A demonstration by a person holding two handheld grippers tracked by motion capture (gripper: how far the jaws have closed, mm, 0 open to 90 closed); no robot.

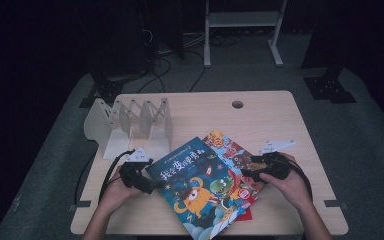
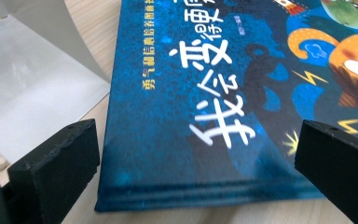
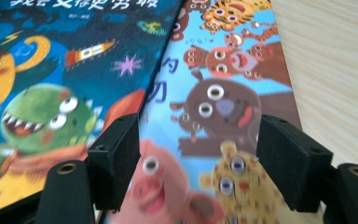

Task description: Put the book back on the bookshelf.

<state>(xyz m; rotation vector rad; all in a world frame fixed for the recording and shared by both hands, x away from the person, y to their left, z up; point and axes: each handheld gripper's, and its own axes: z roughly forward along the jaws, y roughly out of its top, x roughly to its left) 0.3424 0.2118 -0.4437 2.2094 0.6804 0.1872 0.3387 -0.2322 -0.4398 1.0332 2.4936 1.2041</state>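
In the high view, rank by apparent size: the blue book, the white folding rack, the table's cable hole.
1. blue book, the largest, though it lies nearer the camera than the others.
2. white folding rack, somewhat smaller.
3. cable hole, by far the smallest.

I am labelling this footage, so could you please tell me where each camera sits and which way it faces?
High view: above the person's side, looking forward and down on the table; both forearms, left gripper, right gripper.
Left gripper view: on that gripper, facing the blue book; open jaws.
Right gripper view: facing the animal book; open jaws.
All share the blue book.
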